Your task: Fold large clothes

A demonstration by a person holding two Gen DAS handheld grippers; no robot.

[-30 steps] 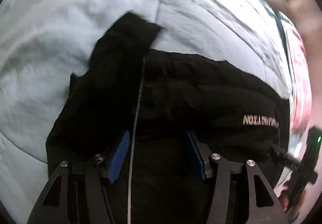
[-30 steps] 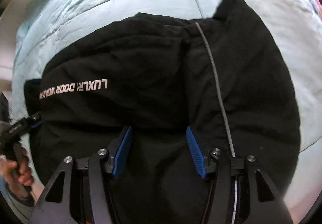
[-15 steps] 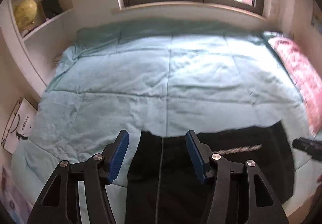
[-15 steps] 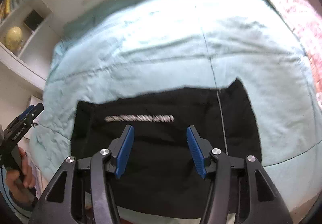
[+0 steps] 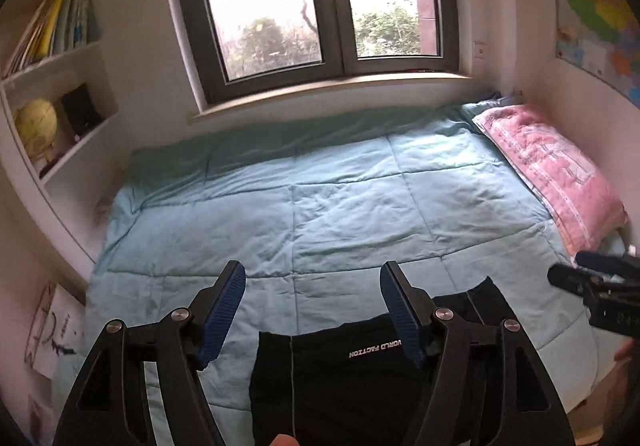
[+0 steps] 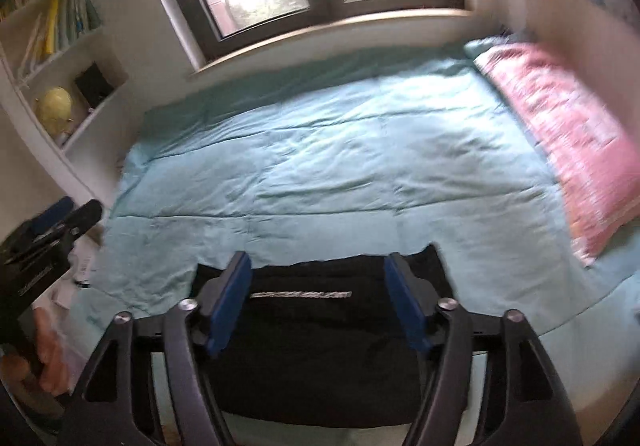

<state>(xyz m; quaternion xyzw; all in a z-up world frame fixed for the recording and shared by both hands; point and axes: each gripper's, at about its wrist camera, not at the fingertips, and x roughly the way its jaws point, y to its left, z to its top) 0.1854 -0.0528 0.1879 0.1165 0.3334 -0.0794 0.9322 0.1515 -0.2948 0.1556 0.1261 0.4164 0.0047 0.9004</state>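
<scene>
A folded black garment with white lettering and a thin pale stripe lies flat on the near edge of the light blue quilt. It shows as a dark rectangle in the right wrist view too. My left gripper hangs well above it, jaws opening, nothing between the blue pads. My right gripper is likewise raised over the garment, jaws opening and empty. Each gripper appears at the edge of the other's view: the right one, the left one.
A pink pillow lies along the right side of the bed by the wall. A window with a sill stands behind the bed. White shelves with books and a yellow globe are at left. Papers lie on the floor at lower left.
Both grippers rose from close over the black garment to high above the bed and tilted up, so the whole room shows. Their jaws spread wider. The garment stays flat on the quilt.
</scene>
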